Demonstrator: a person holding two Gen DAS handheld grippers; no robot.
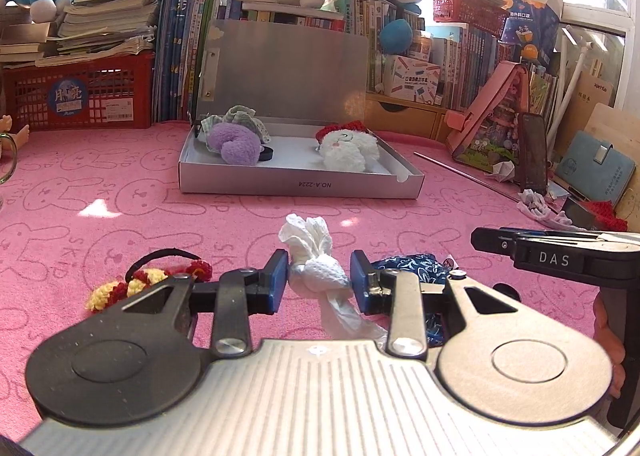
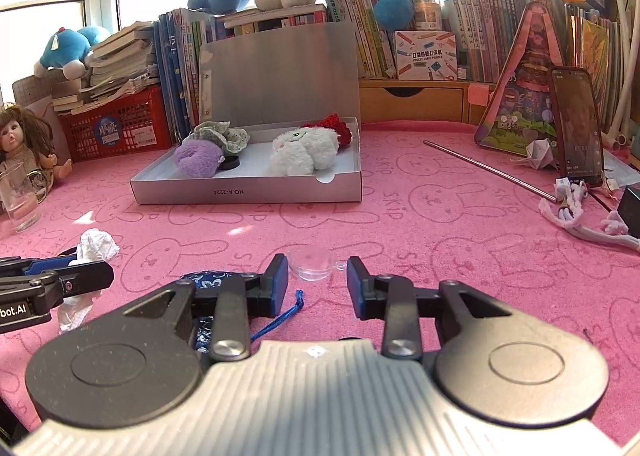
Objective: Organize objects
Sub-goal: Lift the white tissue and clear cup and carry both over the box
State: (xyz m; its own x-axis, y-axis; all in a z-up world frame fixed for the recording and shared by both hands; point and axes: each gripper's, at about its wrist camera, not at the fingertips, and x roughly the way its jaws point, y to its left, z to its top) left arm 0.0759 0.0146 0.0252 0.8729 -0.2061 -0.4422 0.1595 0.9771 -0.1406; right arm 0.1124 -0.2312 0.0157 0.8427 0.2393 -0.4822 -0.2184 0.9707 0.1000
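Observation:
A crumpled white tissue (image 1: 306,236) hangs just above the pink cloth, and my left gripper (image 1: 319,276) is shut on its knotted middle. To its left lies a red-and-yellow crochet hair tie (image 1: 148,282), to its right a blue patterned pouch (image 1: 412,268). My right gripper (image 2: 317,270) is shut on a small clear round plastic case (image 2: 311,262), with both pads against its rim. Behind stands an open silver box (image 1: 296,185) that holds a purple plush (image 1: 236,143) and a white plush (image 1: 348,149).
A glass (image 2: 18,195) and a doll (image 2: 24,139) stand at the left edge. A thin metal rod (image 2: 488,169), a propped phone (image 2: 578,127) and paper scraps lie at the right. Books, red crates and plush toys line the back.

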